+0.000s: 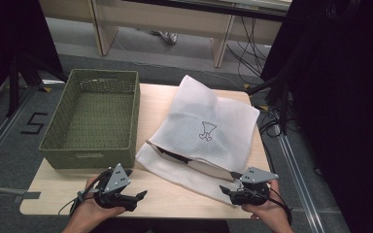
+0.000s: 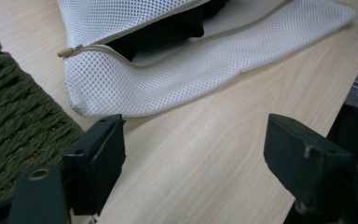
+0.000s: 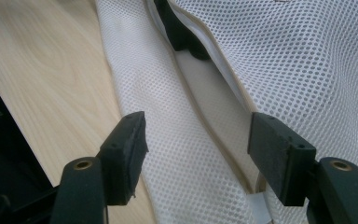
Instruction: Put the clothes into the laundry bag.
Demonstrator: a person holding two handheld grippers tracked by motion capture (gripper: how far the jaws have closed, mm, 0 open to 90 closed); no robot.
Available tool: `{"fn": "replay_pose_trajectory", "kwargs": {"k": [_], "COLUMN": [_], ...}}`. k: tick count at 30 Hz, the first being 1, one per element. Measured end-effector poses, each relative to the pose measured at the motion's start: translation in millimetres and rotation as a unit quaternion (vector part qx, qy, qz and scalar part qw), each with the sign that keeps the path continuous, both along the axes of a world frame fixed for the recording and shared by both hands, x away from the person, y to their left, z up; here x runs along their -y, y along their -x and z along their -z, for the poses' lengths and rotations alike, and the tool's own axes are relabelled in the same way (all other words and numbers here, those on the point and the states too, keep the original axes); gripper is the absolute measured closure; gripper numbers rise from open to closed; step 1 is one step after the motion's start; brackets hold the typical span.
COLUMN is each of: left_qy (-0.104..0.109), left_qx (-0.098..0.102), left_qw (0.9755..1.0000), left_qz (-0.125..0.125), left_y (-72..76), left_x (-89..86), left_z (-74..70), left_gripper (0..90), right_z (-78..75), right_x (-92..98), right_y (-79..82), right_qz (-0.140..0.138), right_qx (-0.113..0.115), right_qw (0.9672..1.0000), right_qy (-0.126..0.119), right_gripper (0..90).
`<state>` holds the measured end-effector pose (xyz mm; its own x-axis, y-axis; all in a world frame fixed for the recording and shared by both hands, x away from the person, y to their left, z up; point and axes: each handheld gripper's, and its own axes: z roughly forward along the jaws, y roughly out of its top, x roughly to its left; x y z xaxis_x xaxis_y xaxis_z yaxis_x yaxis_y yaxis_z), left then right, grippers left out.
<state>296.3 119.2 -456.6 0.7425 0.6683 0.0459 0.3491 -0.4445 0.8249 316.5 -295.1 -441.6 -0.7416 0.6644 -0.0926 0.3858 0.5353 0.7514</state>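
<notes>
Item: white mesh bag (image 1: 209,131), unzipped, right half of counter (image 1: 175,199), beside green woven basket (image 1: 94,116).

High view: my left claw (image 1: 138,196) and right claw (image 1: 227,191) sit at the near edge; right nearer the bag's mouth. Left gripper view: jaws apart over bare wood, bag (image 2: 191,70) ahead, zip line crosswise. Right gripper view: jaws apart, straddling the bag's lower flap (image 3: 191,168), opening running straight ahead; dark contents (image 3: 182,32) inside.

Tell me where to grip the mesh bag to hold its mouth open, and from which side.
Grip the mesh bag by its lower flap, just below the zipper edge, coming in from the table's near edge. That flap lies flat and loose toward the person, and the right gripper, jaws open, already straddles it. The dark item inside probably needs the mouth wider.
</notes>
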Motion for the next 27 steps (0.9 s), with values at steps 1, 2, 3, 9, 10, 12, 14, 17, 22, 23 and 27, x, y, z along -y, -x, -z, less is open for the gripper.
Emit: {"fn": "replay_pose_trajectory", "kwargs": {"k": [1,2,3,9,10,12,14,17,22,23,27], "left_qy": [0.007,0.015,0.017,0.016,0.016,0.008,0.005,-0.004,-0.005,-0.002,-0.002], "left_qx": [-0.002,0.001,0.000,0.020,0.016,0.014,0.009,0.014,0.014,0.014,0.014], "left_qw": [1.0000,0.9999,0.9999,0.9995,0.9996,0.9997,0.9997,0.9997,0.9997,0.9997,0.9997], "left_qz": [-0.001,-0.007,-0.001,0.021,0.017,0.018,0.021,0.022,0.020,0.018,0.018], "left_y": [0.2,0.9,1.3,5.5,6.1,5.7,5.0,4.3,2.2,1.7,0.7], "left_x": [-0.1,0.3,-0.7,-1.2,0.4,1.3,1.4,0.7,-0.7,-0.4,-0.1], "left_z": [-0.1,0.1,-0.2,0.1,0.7,1.5,2.3,1.6,1.4,1.8,2.4], "left_gripper": [16.1,15.7,15.7,15.2,15.2,15.2,15.2,15.4,15.3,15.3,15.3], "right_z": [0.3,0.2,0.9,4.3,4.9,5.3,5.1,5.1,5.4,5.8,6.2], "right_x": [1.0,1.7,2.6,5.7,6.2,5.9,5.1,5.0,6.5,6.7,6.3], "right_y": [0.8,2.5,2.7,10.0,9.9,10.4,9.8,10.3,9.9,9.0,9.0], "right_qz": [-0.002,0.004,-0.002,-0.001,-0.006,-0.007,-0.013,-0.012,-0.008,-0.011,-0.014], "right_qx": [0.001,-0.004,0.001,-0.011,-0.009,-0.012,-0.006,-0.006,-0.013,-0.009,-0.005], "right_qw": [1.0000,1.0000,1.0000,0.9999,0.9999,0.9998,0.9998,0.9998,0.9998,0.9998,0.9996], "right_qy": [0.001,-0.001,0.001,0.006,0.010,0.010,0.012,0.016,0.016,0.017,0.022], "right_gripper": [38.2,38.1,38.1,37.1,37.1,36.9,36.7,36.5,36.3,36.3,36.1]}}
